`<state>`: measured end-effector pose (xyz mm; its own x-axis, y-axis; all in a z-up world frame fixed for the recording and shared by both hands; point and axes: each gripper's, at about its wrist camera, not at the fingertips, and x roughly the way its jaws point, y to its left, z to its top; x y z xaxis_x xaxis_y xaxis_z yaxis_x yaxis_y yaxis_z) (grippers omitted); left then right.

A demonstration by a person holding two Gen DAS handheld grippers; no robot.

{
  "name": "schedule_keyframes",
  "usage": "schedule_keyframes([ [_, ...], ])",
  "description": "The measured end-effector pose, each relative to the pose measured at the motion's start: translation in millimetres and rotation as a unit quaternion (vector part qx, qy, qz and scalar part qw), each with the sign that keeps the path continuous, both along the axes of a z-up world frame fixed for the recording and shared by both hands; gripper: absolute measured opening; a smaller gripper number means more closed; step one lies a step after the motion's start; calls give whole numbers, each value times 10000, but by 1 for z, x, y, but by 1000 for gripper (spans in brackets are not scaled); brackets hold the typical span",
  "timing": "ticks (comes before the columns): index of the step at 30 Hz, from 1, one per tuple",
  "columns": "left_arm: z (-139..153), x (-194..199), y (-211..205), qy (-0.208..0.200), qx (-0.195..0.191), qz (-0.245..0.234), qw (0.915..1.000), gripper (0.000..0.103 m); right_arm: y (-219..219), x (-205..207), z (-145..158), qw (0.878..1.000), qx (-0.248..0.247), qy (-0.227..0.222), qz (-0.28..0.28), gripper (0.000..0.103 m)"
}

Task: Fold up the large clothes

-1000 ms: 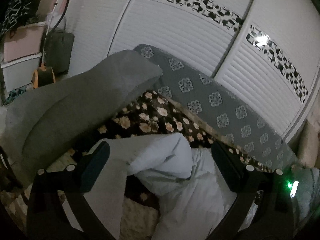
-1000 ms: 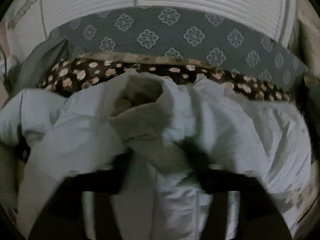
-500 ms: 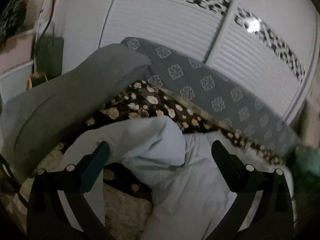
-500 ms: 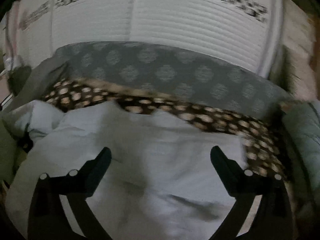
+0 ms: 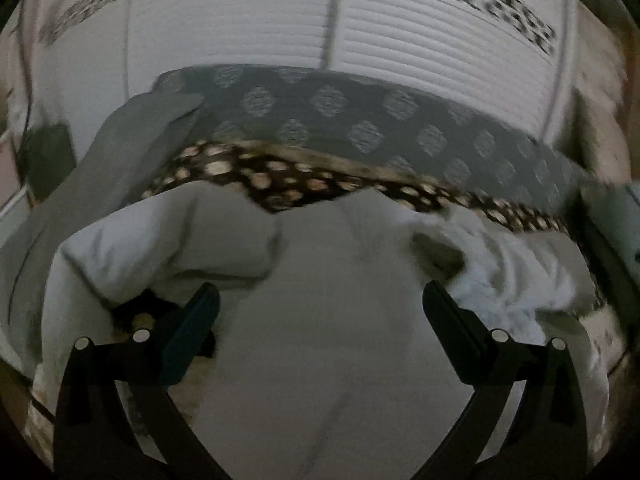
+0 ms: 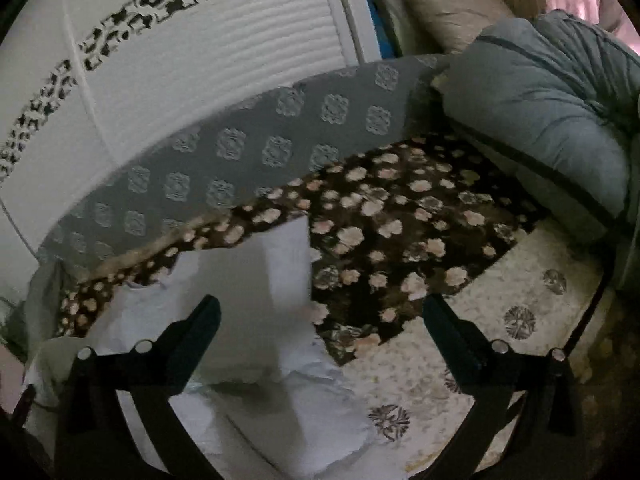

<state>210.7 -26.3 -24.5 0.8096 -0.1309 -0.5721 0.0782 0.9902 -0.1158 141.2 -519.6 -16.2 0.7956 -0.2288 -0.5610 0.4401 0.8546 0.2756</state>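
I see a white garment (image 5: 320, 340) on a dark brown blanket (image 6: 400, 232) with pale flowers, a grey cover (image 6: 248, 152) with light medallions, and white slatted doors (image 5: 240, 32) banded in black.

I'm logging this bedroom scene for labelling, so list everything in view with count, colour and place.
white garment: one, white, crumpled on the bed under both grippers
floral blanket: one, dark brown with pale flowers, across the bed behind the garment
patterned bedspread: one, grey with pale medallions, along the bed's far edge
cream sheet: one, cream with grey flower prints, near side of the bed
grey cushion: one, plain grey, at left
blue-grey pillow: one, at right
wardrobe doors: white, louvred with dark patterned bands, behind the bed
left gripper: one, black, open above the garment
right gripper: one, black, open, holding nothing
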Motion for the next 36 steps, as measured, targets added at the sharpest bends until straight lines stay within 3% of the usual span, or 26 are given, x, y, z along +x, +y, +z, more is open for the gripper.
schedule_keyframes([
  [4, 8, 5, -59, 90, 190, -259, 9994, 100, 4, -4, 6, 9996, 51, -67, 275, 101],
  [8, -13, 36, -120, 517, 43, -428, 9977, 100, 1, -10, 5, 9992, 268, -125, 283, 101],
  [12, -41, 66, -172, 847, 539, -546, 9935, 100, -9, -17, 2, 9978, 591, -120, 260, 101],
  [15, -52, 84, -192, 958, 809, -504, 9908, 100, -15, -21, 5, 9982, 555, -185, 149, 101],
  [18, -59, 93, -194, 1022, 793, -417, 9907, 99, -23, -22, 6, 9984, 514, -244, -3, 101],
  [19, -61, 96, -192, 1053, 726, -429, 9909, 93, -25, -22, 5, 9983, 536, -238, -18, 101],
  [21, -68, 101, -186, 1358, 584, -609, 9871, 28, -26, -19, 3, 9983, 552, -211, -16, 101],
  [24, -68, 99, -175, 1396, 539, -736, 9860, 11, -25, -7, -7, 9988, 478, -67, -46, 101],
  [28, -45, 87, -152, 1076, 611, -626, 9903, 5, -26, 19, -36, 9979, 590, 223, -157, 101],
  [32, -7, 68, -82, 661, 564, -46, 9962, 4, -23, 46, -65, 9970, 607, 449, -155, 101],
  [36, 8, 50, -21, 488, 906, 314, 9942, 5, -10, 62, -71, 9978, 310, 579, -83, 101],
])
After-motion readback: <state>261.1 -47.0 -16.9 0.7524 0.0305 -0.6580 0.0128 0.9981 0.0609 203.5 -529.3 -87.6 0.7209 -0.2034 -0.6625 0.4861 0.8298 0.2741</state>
